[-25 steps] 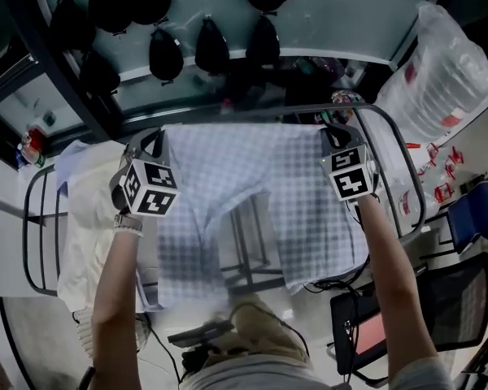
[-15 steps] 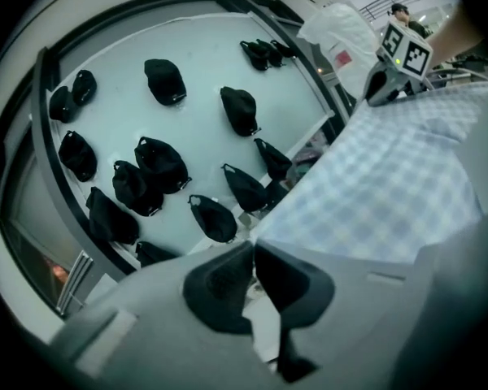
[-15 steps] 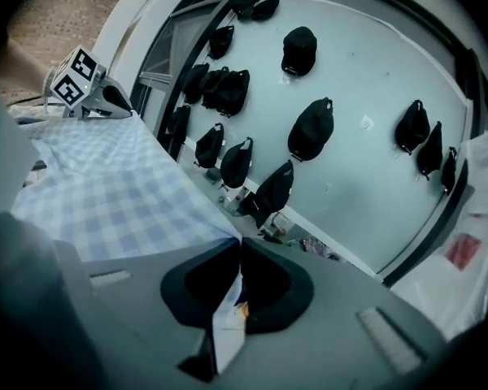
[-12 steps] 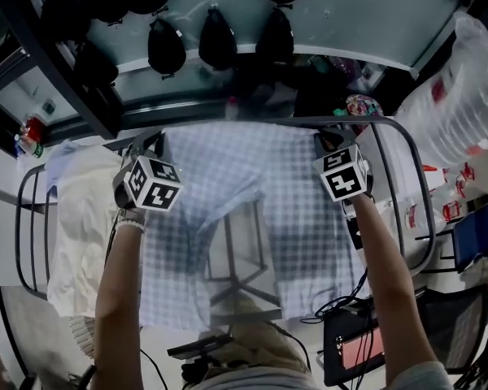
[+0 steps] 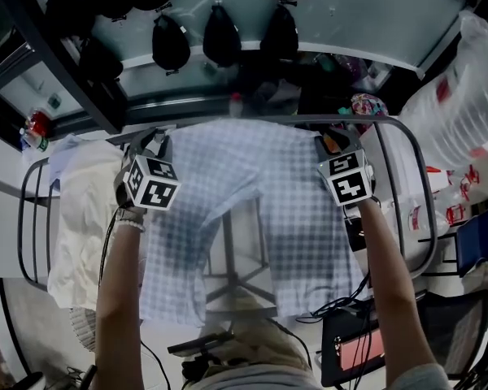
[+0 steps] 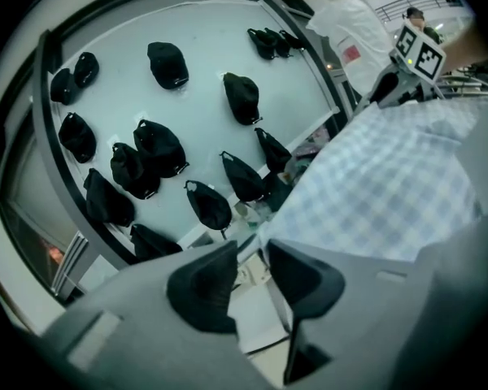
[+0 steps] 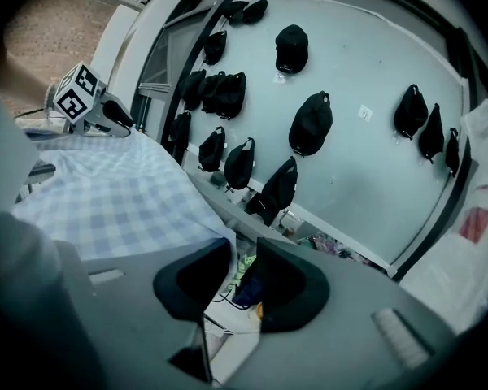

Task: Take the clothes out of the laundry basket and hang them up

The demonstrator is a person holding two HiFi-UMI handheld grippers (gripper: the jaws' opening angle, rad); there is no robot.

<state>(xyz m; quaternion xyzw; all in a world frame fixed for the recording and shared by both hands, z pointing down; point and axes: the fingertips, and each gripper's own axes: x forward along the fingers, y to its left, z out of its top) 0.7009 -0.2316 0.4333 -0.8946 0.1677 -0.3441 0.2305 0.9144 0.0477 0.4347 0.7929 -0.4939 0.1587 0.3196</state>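
Nearest the camera, the left forearm [image 5: 118, 299] and right forearm [image 5: 390, 283] reach forward, each ending at a gripper. The left gripper [image 6: 254, 254] has just been opening. Its jaws stand apart with nothing pinched, and only a rail and the floor show through the gap. The garment [image 5: 252, 185], pale and checked, has one top corner just beyond that gripper's tips and to their right, not between the pads. The right gripper [image 7: 242, 254] has likewise just been opening, and its jaws are apart and empty. The garment's other top corner ends right at the tip of its left jaw; whether it touches I cannot tell. Between the two grippers the garment lies draped over the top rail of the rack [image 5: 374, 120], with two lobes hanging down toward the person. Left of the left gripper a cream cloth [image 5: 77, 218] hangs over the same rack. Beyond the right gripper, off to its right, stands a clear plastic bag [image 5: 464, 88]. Past both grippers' tips is a pale wall [image 5: 350, 15] with black caps [image 5: 221, 37] hung on it.
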